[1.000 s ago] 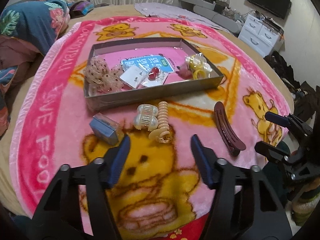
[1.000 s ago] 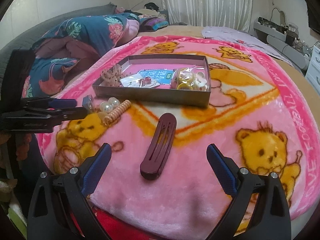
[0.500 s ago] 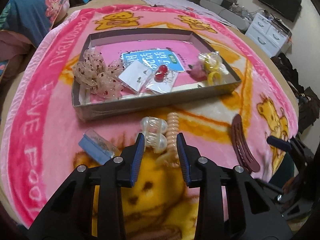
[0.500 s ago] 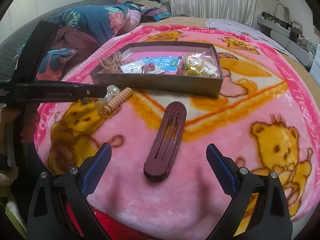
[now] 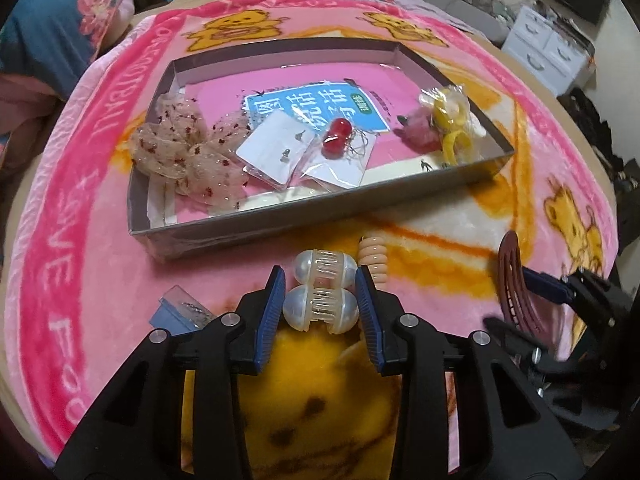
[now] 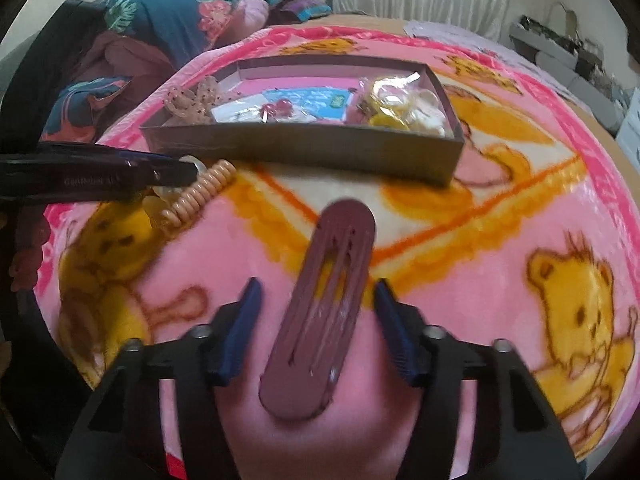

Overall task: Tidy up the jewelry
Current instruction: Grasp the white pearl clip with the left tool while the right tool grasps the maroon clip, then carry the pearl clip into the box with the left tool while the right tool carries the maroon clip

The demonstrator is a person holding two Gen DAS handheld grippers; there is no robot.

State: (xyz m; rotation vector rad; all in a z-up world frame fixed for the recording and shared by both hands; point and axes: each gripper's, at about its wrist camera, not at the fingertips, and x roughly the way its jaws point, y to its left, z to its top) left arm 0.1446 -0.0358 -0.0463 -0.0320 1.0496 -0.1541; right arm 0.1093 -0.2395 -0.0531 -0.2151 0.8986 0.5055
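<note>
Both our tongs have dropped onto their targets — the left tongs [image 5: 320,300] clamp the pearly hair claw [image 5: 321,297] on the bed; the right tongs [image 6: 316,328], just narrowing, straddle the maroon barrette [image 6: 320,312] untouched. Closing off-centre could flick it away from the box [image 5: 280,224].

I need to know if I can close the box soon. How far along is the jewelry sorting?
Done: the box already holds scrunchies, earring cards and yellow ties. In hand: the left gripper pinches the pearly claw clip; the right gripper's jaws have just been closing around the maroon barrette, not yet touching. Left: the spiral tie and small blue packet on the blanket.
</note>
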